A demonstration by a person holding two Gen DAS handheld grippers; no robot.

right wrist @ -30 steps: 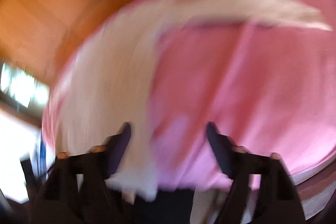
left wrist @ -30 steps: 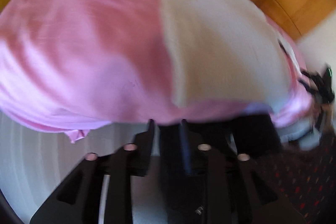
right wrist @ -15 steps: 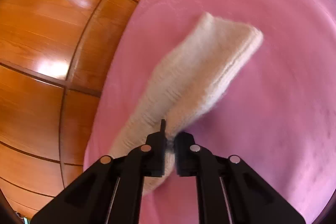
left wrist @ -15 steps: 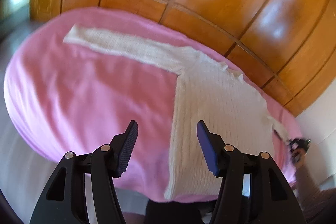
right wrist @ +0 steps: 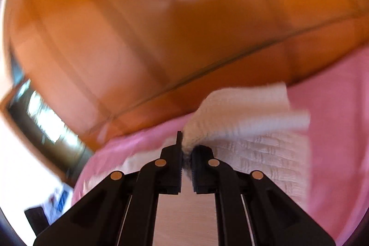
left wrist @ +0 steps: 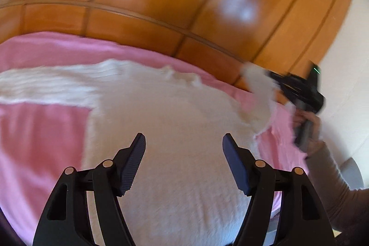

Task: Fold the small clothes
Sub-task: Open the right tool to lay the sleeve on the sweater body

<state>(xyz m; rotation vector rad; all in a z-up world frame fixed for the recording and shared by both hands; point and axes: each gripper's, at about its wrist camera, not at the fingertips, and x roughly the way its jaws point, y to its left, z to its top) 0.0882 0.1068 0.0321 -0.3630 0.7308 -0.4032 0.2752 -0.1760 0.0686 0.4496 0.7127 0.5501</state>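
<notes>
**White knit sweater spread on pink bedding, one sleeve lifted**

At the far left of the left wrist view, a sleeve of the white sweater stretches flat across the pink bed cover, its ribbed knit running in soft lines. Bare pink cloth lies below and above that sleeve, giving open room on the left side. The sweater's body fills the middle, a broad, fuzzy, cream-white panel with a fine ribbed texture; its neckline shows as a rumpled notch at the far edge. The left hand-held gripper hangs over the body with its dark, ridged pads spread wide apart, holding nothing. Behind the bed runs a glossy orange-brown wooden panel wall, grooved into rectangles and close against the bed's far edge. Further right, the other sleeve rises off the cover, pinched by the right hand-held gripper, which a hand in a grey knit cuff grips.

In the right wrist view, the right hand-held gripper is closed nearly to touching on the sleeve's fuzzy end; motion blur makes the exact fold hard to read, but the sleeve seems to double over the sweater body. Pink cover lies to the right.
</notes>
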